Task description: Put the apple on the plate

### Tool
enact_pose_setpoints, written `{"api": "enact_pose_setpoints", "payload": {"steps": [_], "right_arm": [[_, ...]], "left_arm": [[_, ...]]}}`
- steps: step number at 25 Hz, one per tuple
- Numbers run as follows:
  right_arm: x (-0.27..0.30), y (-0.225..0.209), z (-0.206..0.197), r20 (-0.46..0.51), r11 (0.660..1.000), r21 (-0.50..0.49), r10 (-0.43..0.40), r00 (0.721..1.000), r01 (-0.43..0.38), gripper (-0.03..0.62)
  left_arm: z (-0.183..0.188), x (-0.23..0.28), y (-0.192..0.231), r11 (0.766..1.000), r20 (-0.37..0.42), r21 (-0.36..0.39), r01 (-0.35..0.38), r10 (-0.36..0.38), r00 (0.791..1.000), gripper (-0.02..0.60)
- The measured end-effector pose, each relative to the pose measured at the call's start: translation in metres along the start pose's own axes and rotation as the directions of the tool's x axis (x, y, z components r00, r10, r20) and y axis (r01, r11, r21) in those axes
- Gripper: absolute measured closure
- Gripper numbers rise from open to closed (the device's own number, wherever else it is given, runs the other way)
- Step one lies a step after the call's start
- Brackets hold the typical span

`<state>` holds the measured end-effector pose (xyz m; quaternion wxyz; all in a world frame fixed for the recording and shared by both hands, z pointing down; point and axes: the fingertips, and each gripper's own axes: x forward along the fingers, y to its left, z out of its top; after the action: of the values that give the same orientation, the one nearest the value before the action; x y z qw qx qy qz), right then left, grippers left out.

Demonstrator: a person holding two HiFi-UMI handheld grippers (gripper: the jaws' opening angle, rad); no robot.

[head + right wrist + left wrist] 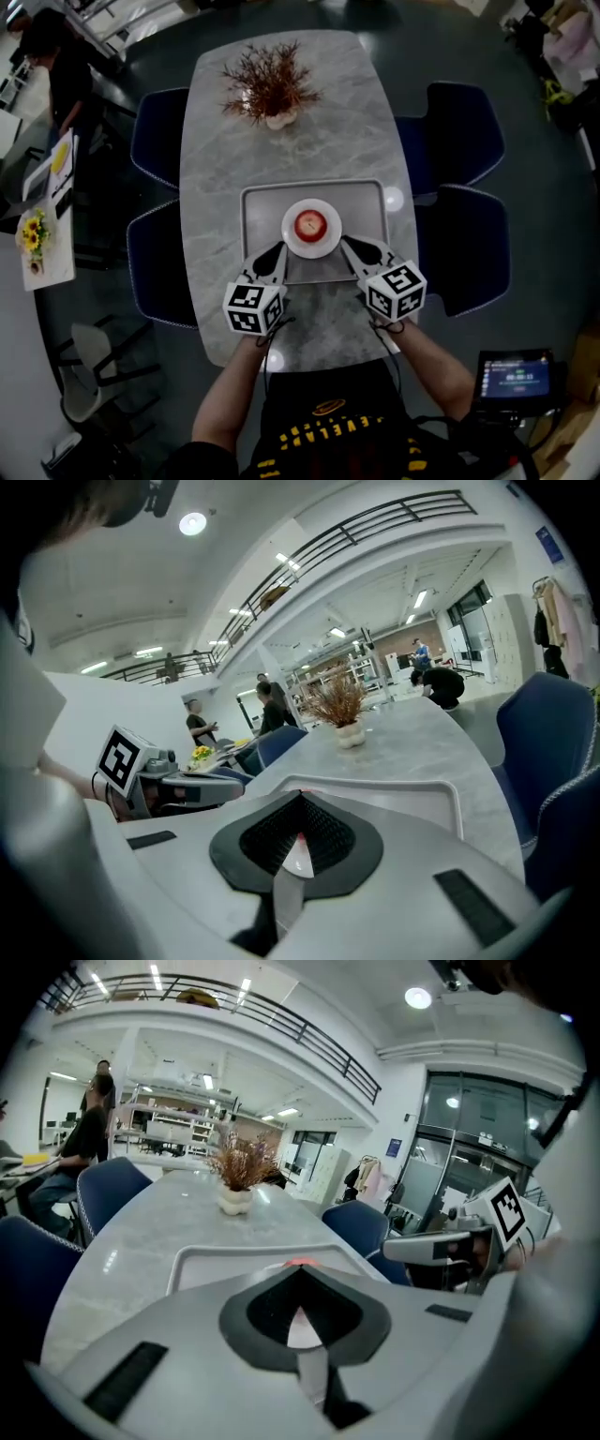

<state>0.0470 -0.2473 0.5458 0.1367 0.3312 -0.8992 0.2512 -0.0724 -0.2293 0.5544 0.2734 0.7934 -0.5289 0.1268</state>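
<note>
A red apple [310, 225] sits on a small white plate [292, 242] in the middle of a grey tray [258, 208]. My left gripper [279, 250] rests at the plate's near-left edge with its jaws together and nothing between them. My right gripper [346, 244] mirrors it at the plate's near-right edge, also shut and empty. In the left gripper view the shut left gripper [298, 1270] hides most of the plate; only a red sliver of the apple [298, 1263] shows over the tips. The right gripper view shows the shut right gripper [300, 796] with the tray [412, 799] beyond.
The tray lies on a long marble table [225, 169]. A white pot with dried reddish twigs [271, 86] stands at the far end. Dark blue chairs [464, 141] flank both sides of the table. A person [56, 66] sits at the far left.
</note>
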Motion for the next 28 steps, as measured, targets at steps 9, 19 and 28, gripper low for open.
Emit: {"api": "enact_pose_setpoints", "payload": {"steps": [9,19,28], "right_arm": [[-0.048,0.055,0.004,0.089,1.0,0.016,0.018,0.996,-0.02,0.588],[-0.092,0.096,0.022,0.195,0.995,-0.094,-0.022,0.981,0.041,0.588],[-0.107,0.12,0.024,0.223,0.991,-0.109,-0.054,0.973,0.08,0.588]], "left_arm": [[0.008,-0.069,-0.078,0.997,0.093,0.044,0.064,-0.068,0.993,0.581],[0.02,-0.118,-0.124,0.984,0.191,0.148,0.102,-0.13,0.973,0.58],[0.034,-0.136,-0.143,0.97,0.199,0.162,0.178,-0.209,0.957,0.58]]}}
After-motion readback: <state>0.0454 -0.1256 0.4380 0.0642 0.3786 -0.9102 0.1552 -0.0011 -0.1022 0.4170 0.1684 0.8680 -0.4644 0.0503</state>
